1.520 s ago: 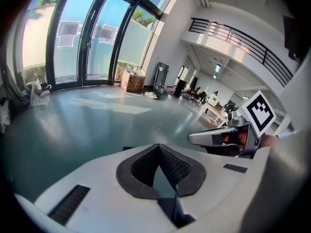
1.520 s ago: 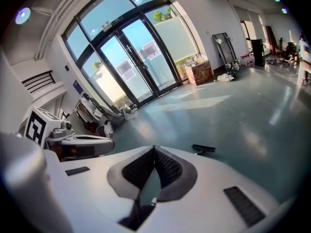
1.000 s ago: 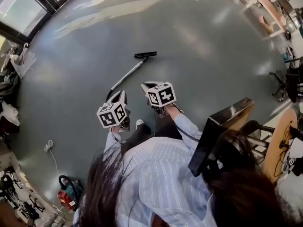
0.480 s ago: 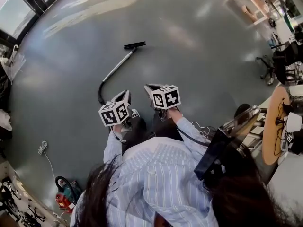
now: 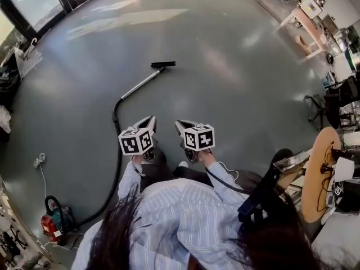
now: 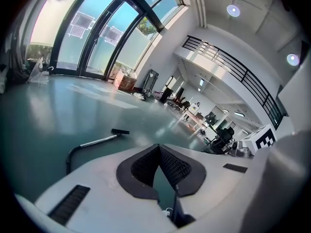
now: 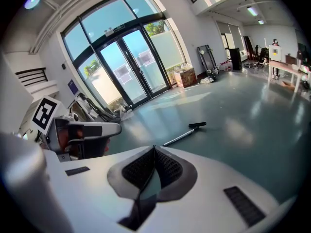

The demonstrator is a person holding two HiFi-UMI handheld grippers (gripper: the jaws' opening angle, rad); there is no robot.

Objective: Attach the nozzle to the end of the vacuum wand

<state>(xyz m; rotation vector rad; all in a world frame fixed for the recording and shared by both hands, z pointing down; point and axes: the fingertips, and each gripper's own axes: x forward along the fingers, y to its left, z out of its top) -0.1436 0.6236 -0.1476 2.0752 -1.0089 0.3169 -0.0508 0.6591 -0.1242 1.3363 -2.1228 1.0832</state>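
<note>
Left gripper (image 5: 149, 120): fingers pressed together, nothing held.
Right gripper (image 5: 182, 125): likewise closed and empty. You likely carry both shut because nothing is within reach.
Nozzle (image 5: 163, 64): on the floor (image 5: 236, 66), at the far tip of the vacuum wand (image 5: 139, 84), well ahead of you. Whether it is joined or merely touching is unclear.
Hose (image 5: 116, 151): runs to the canister (image 5: 52, 225).

Open hall with a smooth grey-green floor (image 5: 236, 66) that reflects daylight. Tall glass doors (image 7: 131, 67) in dark frames fill one wall, and boxes (image 6: 125, 81) stand near them. A railed balcony (image 6: 233, 67) runs along a white upper wall beneath round ceiling lamps (image 6: 233, 9). A desk (image 5: 301, 17), a black office chair (image 5: 322, 108) and a round wooden table (image 5: 318, 173) line one edge.
</note>
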